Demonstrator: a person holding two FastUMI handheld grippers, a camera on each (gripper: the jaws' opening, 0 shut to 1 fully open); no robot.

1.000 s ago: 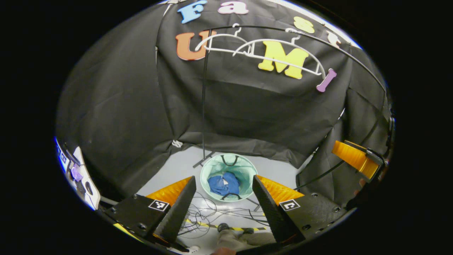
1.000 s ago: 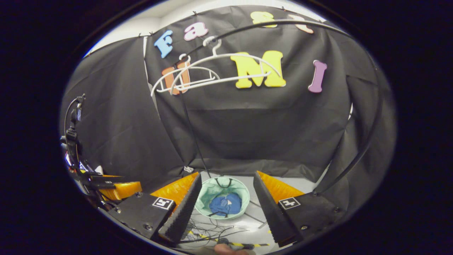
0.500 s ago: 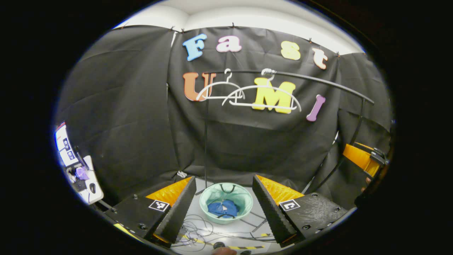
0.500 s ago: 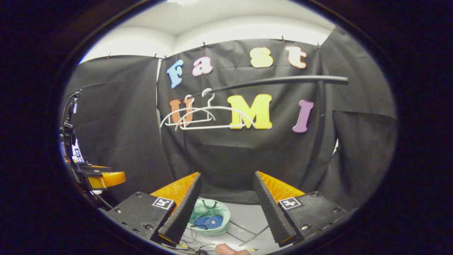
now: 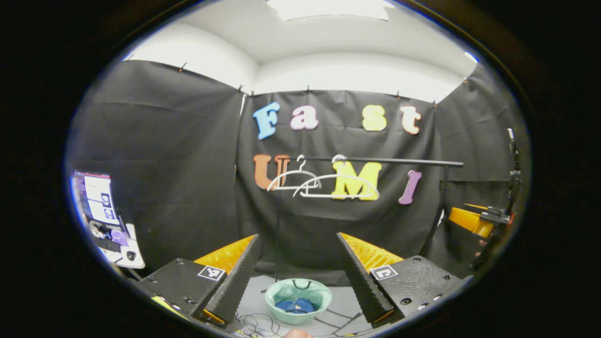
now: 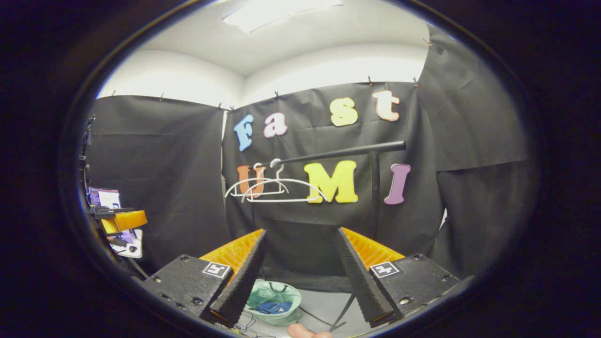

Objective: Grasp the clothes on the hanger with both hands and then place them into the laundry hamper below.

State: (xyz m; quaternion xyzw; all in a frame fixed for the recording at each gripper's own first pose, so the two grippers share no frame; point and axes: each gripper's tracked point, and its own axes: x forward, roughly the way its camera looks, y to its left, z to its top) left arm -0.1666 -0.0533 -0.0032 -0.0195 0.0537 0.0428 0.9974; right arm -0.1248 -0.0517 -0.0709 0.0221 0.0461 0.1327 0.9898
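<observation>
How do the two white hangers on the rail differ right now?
The nearer hanger looks larger and wider; the farther hanger looks smaller and sits closer to the rail's left end. Both are white, bare and hooked on the rail, overlapping. The blue garment lies in the hamper.

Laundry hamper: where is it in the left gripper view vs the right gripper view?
Left gripper view: laundry hamper at bottom centre, on the floor between the hand-held gripper's two fingers, blue clothes inside.
Right gripper view: laundry hamper at bottom, left of centre, beside the left finger.
Shared landmark: white hangers on the black rail above.
</observation>
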